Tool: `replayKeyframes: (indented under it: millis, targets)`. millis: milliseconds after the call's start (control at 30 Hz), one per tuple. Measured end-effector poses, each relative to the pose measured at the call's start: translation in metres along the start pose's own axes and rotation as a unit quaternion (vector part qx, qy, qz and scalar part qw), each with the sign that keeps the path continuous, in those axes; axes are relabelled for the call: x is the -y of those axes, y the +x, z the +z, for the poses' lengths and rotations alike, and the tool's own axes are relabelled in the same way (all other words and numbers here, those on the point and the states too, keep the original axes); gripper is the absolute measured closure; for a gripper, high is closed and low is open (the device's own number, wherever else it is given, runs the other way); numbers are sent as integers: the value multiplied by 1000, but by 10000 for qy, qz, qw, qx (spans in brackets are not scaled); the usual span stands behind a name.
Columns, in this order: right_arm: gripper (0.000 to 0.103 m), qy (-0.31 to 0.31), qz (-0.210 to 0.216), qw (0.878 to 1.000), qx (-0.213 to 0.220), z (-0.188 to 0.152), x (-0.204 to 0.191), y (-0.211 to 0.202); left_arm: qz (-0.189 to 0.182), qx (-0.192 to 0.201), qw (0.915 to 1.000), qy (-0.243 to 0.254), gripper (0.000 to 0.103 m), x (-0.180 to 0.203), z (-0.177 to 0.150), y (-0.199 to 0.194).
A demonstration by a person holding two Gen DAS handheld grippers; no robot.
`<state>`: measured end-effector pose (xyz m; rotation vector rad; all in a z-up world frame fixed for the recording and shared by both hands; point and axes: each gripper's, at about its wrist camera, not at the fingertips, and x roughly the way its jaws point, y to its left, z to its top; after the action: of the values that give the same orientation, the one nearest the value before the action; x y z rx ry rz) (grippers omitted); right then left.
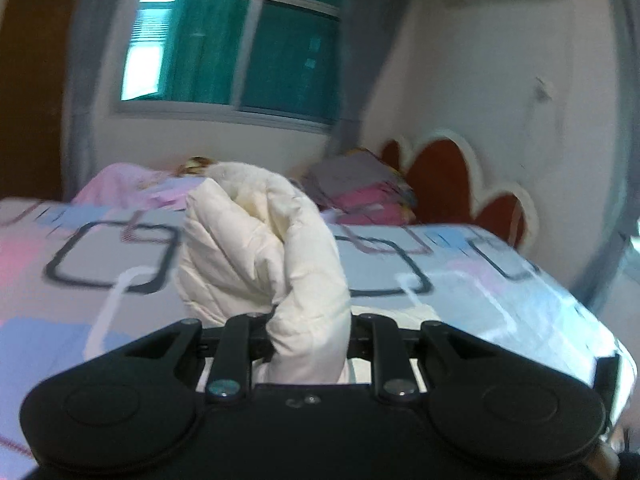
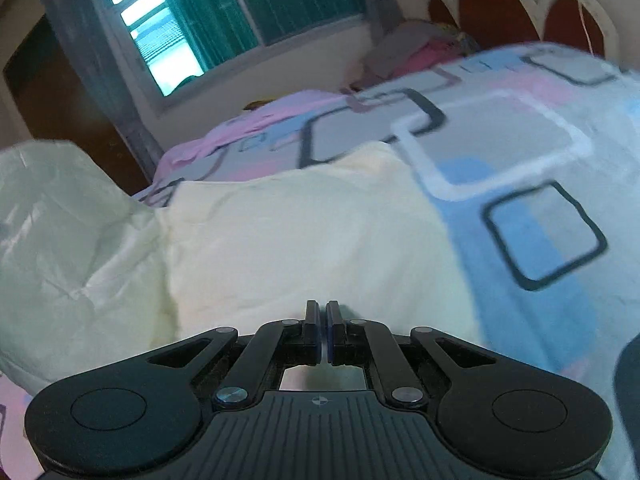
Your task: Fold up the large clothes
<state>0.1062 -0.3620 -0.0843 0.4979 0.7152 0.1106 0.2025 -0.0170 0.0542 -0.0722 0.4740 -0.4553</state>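
left gripper (image 1: 308, 344): clamped on a bunched edge of the cream quilted garment (image 1: 260, 248), lifted over the bed (image 1: 460, 272) | right gripper (image 2: 322, 328): clenched empty, above the garment's flat part, which stretches leftward | nearer: left

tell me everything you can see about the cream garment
The cream garment looks soft, padded and faintly quilted. Most of it lies spread on the patterned bedspread, with a paler, shinier rumpled part at its left. The left gripper is shut on a bunched fold, which stands up in a thick roll above the bed. The right gripper is shut over the flat part, with nothing between its fingers; whether it touches the cloth is unclear.
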Motion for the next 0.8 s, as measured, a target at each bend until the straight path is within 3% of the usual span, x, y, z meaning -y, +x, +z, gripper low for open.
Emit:
replayKeyframes:
  millis: [100,233,433,633,700,733,767,800]
  targets:
    - [99,173,413,9989,-103,3,20,13,-314,-296,9987,278,82,42,0,23]
    - [99,203,650,9974,-225,12,32,15,-805,-887,9917,477,79,92,-14,68]
    - [99,914,485,9944,238,26,87,-38,-1250,-1606,9789,179,76,133,-54,139]
    - [99,1219,376,9913,314,32,123,-61,-1440,-1914,9709,29,75,149,-87,174]
    - [98,1300,375,9904,281,35,129,-67,-1457,-2006,9687,-100,71,149,-89,177]
    - [98,1305,313,9905,313,36,129,-70,-1527,-2022,9672,-162,59,150,-85,173]
    - [98,1297,243,9907,337,39,128,-73,-1668,-2018,9647,-280,35,150,-82,167]
    - [73,1302,202,9906,357,43,127,-75,-1842,-1986,9616,-455,20,147,-79,156]
